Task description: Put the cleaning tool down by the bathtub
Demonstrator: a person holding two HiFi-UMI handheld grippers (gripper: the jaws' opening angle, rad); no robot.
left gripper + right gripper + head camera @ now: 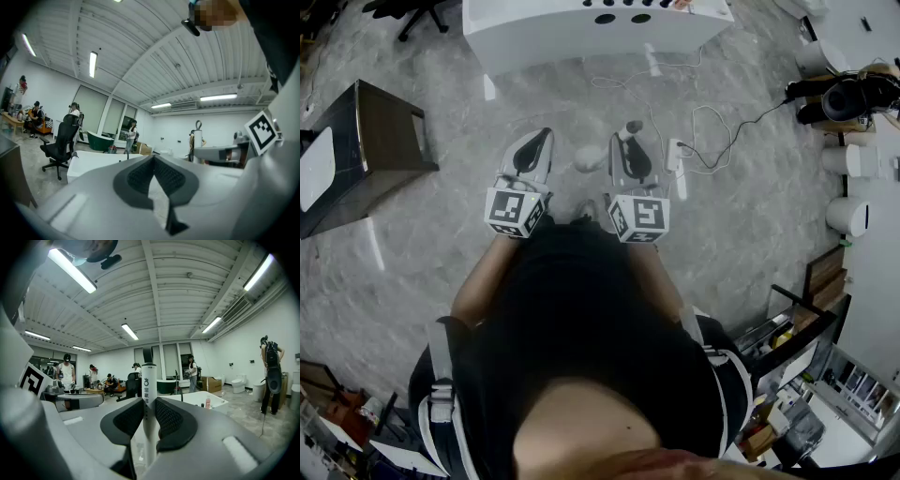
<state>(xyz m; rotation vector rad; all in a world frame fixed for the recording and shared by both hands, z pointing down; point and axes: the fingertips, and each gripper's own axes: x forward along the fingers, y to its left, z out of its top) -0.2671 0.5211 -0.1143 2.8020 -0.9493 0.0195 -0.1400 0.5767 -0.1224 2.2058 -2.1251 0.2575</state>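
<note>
Two tongs, one cleaning tool and one white bathtub point(581, 33) showed above the grey floor point(441, 216). The right tongs point(149, 404) clenched the cleaning tool point(148, 380) by its white handle, which stood upright between the pads, its looped end past the tips. The left tongs point(153, 159), just beside, were pressed together on nothing. The bathtub lay ahead, apart from both.

I see a grey marbled floor point(403, 262), white walls point(243, 357), a ribbed ceiling point(159, 296) with strip lights point(71, 270), and a black office chair point(61, 140).
</note>
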